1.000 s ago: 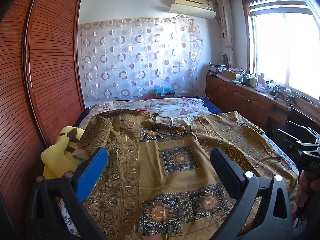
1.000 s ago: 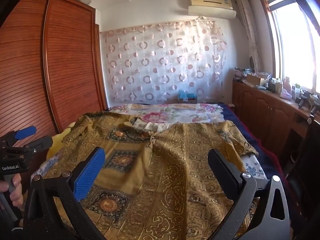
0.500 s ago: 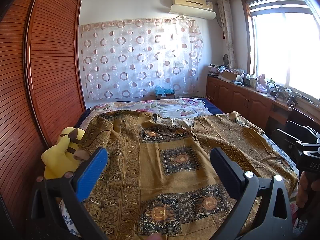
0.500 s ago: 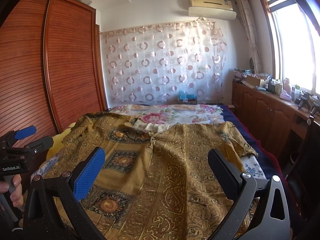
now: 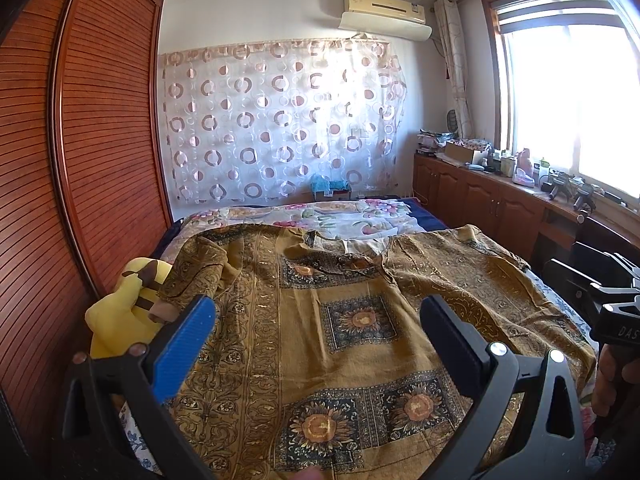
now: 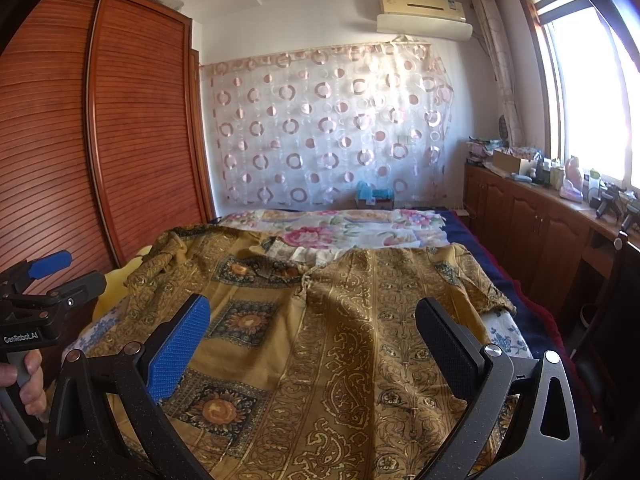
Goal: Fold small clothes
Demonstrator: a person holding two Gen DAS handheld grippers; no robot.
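The left gripper (image 5: 316, 322) hangs above the near part of the bed (image 5: 420, 222) with its jaws wide apart and nothing between them; the right gripper (image 6: 312, 320) does the same, jaws spread and empty. Under both lies the shirt (image 5: 344, 320), a mustard-brown patterned garment spread open and fairly flat across the bed. Its long axis runs up the bed: the hem lies at the near edge below the grippers, and the collar (image 5: 340, 246) points toward the far wall with the dotted curtain (image 5: 280, 120). One sleeve (image 5: 196, 272) bunches at the bed's left side, draped partly over a yellow plush toy (image 5: 120, 312) wedged between bed and wooden wardrobe (image 5: 80, 160); the other sleeve (image 6: 476, 276) reaches the bed's right edge. Beyond the collar, a floral sheet (image 6: 340, 228) covers the far part of the bed. In the right wrist view, a hand (image 6: 28, 380) grips the left tool's handle at the bed's left. A small blue box (image 6: 374, 192) sits past the bed's far end; what it holds cannot be made out.
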